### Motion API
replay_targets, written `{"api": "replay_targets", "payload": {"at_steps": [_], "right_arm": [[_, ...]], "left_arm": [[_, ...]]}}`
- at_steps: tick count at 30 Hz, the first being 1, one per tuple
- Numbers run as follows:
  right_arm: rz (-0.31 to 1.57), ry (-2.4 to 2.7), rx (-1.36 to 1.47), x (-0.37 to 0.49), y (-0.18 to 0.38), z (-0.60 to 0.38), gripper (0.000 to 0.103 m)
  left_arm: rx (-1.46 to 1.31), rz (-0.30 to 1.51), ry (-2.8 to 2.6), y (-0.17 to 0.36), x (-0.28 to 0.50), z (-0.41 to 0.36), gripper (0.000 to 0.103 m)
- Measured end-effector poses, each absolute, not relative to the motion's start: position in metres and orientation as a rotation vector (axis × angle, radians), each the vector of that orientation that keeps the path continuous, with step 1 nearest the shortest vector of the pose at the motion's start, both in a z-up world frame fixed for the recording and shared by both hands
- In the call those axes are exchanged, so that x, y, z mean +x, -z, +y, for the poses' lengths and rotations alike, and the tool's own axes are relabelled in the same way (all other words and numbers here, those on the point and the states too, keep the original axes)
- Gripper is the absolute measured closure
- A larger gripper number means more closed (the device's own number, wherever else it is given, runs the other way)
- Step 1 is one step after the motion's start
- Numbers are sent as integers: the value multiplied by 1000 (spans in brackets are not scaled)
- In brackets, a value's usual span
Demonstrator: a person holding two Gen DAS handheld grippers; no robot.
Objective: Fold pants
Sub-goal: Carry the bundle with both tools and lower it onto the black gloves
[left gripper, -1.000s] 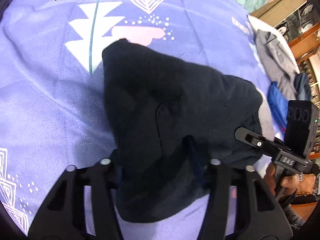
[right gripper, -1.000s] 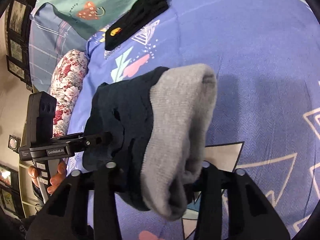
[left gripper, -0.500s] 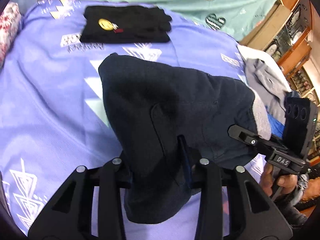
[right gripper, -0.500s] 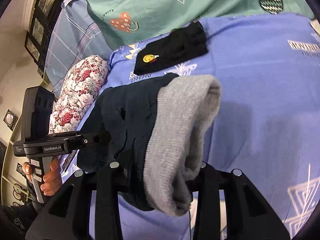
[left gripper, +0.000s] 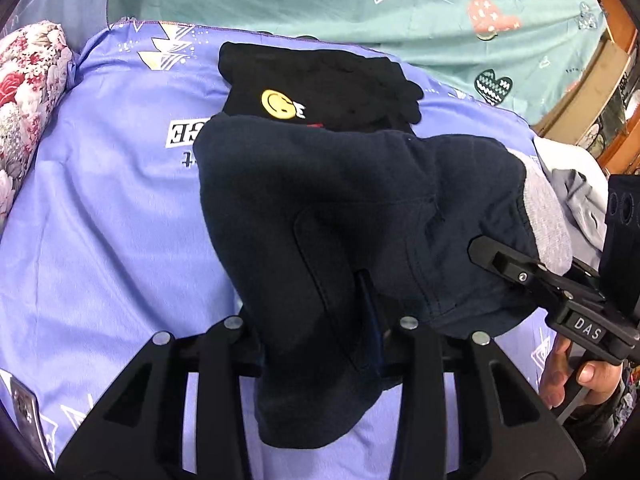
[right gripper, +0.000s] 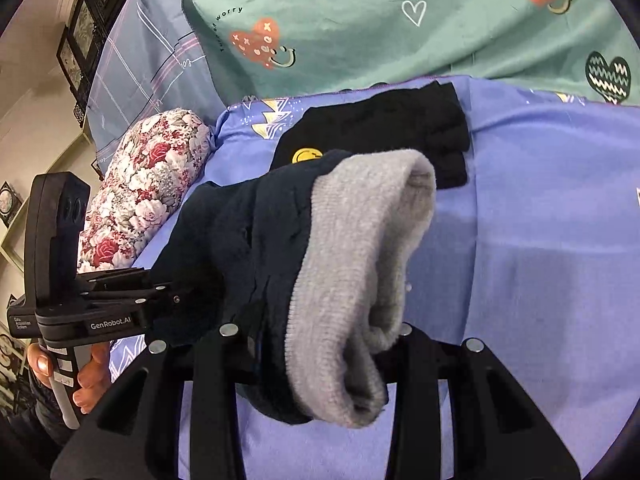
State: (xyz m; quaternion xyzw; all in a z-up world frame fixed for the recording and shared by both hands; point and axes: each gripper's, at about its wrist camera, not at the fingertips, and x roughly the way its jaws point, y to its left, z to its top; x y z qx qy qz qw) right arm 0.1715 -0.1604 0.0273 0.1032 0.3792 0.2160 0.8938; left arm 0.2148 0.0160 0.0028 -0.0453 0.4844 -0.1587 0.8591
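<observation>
purple bedsheet (left gripper: 100, 208) with white triangle prints spreads under everything, with a teal heart-print blanket (left gripper: 360, 4) along the far edge at 12 o'clock and a floral pillow (right gripper: 148, 184) off at 9 o'clock in the right wrist view. i hold the navy pants (left gripper: 320, 208) bunched up and lifted off the bed between both tools. my left tongs (left gripper: 320, 344) are clenched on the dark fabric end, and my right tongs (right gripper: 316, 352) are clenched on the end with the grey ribbed waistband (right gripper: 360, 260). behind the pants, at 12 o'clock, a folded black garment (left gripper: 340, 84) with a yellow smiley patch lies flat on the sheet. grey clothes (left gripper: 576, 188) sit at 3 o'clock in the left view.
</observation>
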Motion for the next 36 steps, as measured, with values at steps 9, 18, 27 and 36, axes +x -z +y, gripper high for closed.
{"api": "replay_targets", "payload": {"at_steps": [9,18,27,36], "right_arm": [[682,-465,147,231,-73,-164,66],[661,-417,135,360,-73,-159,66],[768,-248,99,401,-5,-166,37],[676,-140,100,336,-43,-176,25]], "left_arm": [[-78,896,322,-53,284,14,67],[-93,869,235,-41,405,11,64],[-223,953,148,42,445,36,2],[-210,880,76,-1,371,43,2]]}}
